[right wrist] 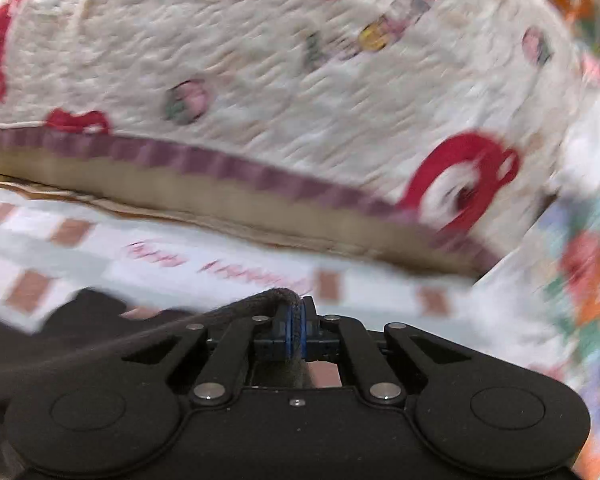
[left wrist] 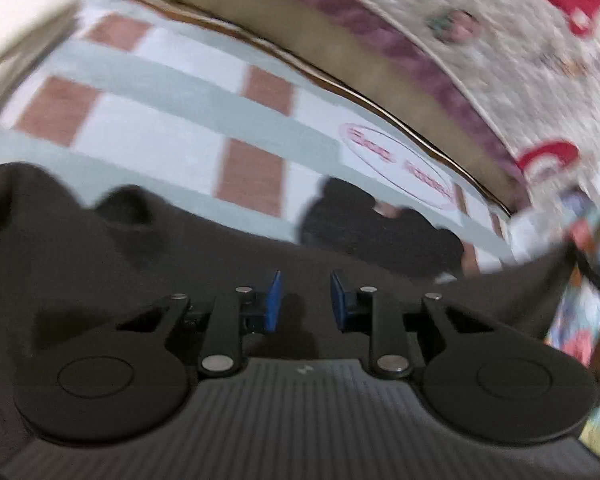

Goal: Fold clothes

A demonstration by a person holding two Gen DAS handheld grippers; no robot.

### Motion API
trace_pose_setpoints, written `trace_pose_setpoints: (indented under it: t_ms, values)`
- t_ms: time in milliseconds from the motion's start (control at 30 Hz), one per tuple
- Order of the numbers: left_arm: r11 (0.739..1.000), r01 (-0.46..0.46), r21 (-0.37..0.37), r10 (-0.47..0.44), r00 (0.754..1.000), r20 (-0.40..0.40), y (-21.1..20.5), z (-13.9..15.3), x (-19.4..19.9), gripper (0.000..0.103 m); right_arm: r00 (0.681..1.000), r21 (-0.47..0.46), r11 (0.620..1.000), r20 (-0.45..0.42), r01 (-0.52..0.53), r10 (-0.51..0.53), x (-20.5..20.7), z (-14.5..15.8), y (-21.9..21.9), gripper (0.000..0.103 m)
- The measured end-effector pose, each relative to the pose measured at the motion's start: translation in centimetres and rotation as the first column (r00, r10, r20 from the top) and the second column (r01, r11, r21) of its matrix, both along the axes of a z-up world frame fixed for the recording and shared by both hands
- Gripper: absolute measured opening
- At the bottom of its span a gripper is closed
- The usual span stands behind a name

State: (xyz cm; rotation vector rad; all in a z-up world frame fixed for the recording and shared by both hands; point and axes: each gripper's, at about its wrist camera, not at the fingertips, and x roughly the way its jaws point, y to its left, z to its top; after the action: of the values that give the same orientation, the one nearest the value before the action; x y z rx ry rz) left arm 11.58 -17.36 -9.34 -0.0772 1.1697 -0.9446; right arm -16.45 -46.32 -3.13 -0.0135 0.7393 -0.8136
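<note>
Jaws of the left gripper (left wrist: 305,300) stand apart, blue pads (left wrist: 273,301) facing each other with a clear gap and nothing between them. Left gripper hovers over a dark garment (left wrist: 100,264), which fills the lower half of the left wrist view. A bunched dark fold (left wrist: 372,228) of it lies ahead and to the right of the pads, resting on a checked sheet (left wrist: 172,120) with pale green bands, reddish-brown squares and a pink oval print (left wrist: 400,168).

Jaws of the right gripper (right wrist: 297,330) are closed on a thick rolled edge of the dark garment (right wrist: 272,298); the cloth is pinched between the blue pads (right wrist: 288,330) and runs away to the left and downward, taut, toward the lower left of the right wrist view. The rest of the garment (right wrist: 80,320) lies on the same checked sheet (right wrist: 220,256).

Beyond the sheet: a tan band (right wrist: 220,196), then a cream quilt (right wrist: 300,80) with red shapes and a purple trim (right wrist: 204,158). A multicoloured floral cloth (right wrist: 588,272) sits at right. Both views are motion-blurred; garment type cannot be told.
</note>
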Motion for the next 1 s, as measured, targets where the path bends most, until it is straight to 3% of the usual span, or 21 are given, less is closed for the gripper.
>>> trace_pose_setpoints:
  t_ms: [67, 133, 300, 367, 433, 467, 500, 733, 800, 867, 1000]
  values:
    - [0.993, 0.122, 0.001, -0.121, 0.992, 0.039, -1.3, 0.1, -1.8, 0.028, 0.998, -0.06, 0.998, -0.058, -0.003, -0.001, 1.2, -0.4, -1.3, 0.003]
    - [0.974, 0.224, 0.043, -0.226, 0.971, 0.075, -2.7, -0.4, -3.7, 0.044, 0.996, -0.054, 0.998, -0.086, 0.012, -0.016, 2.0, -1.1, -2.4, 0.003]
    - [0.927, 0.246, 0.282, -0.316, 0.918, 0.241, -5.7, -3.1, -6.8, 0.064, 0.998, 0.024, 0.998, 0.001, 0.059, -0.059, 1.2, -1.7, -3.1, 0.003]
    - [0.91, 0.25, 0.332, -0.349, 0.893, 0.284, -6.0, -3.7, -7.3, 0.068, 0.996, 0.048, 0.997, 0.05, 0.066, -0.068, 0.6, -1.5, -2.8, 0.003]
    - [0.903, 0.236, 0.358, -0.36, 0.872, 0.332, -6.3, -3.6, -7.2, 0.061, 0.992, 0.064, 0.996, 0.103, 0.065, -0.072, -0.2, -0.9, -2.4, 0.003]
    - [0.908, 0.219, 0.358, -0.351, 0.865, 0.36, -6.6, -3.3, -6.6, 0.025, 0.99, 0.066, 0.996, 0.125, 0.062, -0.07, -0.5, -0.5, -2.2, 0.003]
    - [0.912, 0.202, 0.358, -0.342, 0.856, 0.387, -6.8, -2.9, -6.1, 0.011, 0.987, 0.062, 0.996, 0.144, 0.057, -0.066, -0.9, 0.0, -2.0, 0.003]
    - [0.937, 0.082, 0.34, -0.275, 0.774, 0.57, -8.6, -0.2, -2.4, 0.009, 0.948, 0.031, 0.999, 0.318, -0.033, 0.021, -4.2, 3.7, -1.9, 0.0]
    - [0.942, 0.048, 0.331, -0.255, 0.744, 0.618, -9.1, 0.6, -1.4, 0.009, 0.964, 0.066, 0.997, 0.265, -0.04, 0.021, -3.3, 3.4, -3.4, 0.0]
    - [0.945, 0.046, 0.325, -0.243, 0.764, 0.598, -9.5, 0.1, -0.8, 0.009, 0.979, 0.082, 0.994, 0.198, -0.069, 0.052, -2.1, 2.3, -3.5, 0.001]
    - [0.948, 0.043, 0.315, -0.219, 0.807, 0.549, -10.2, -1.1, 0.3, 0.009, 0.962, 0.206, 0.946, 0.159, -0.25, 0.22, -0.8, -1.1, 0.3, 0.015]
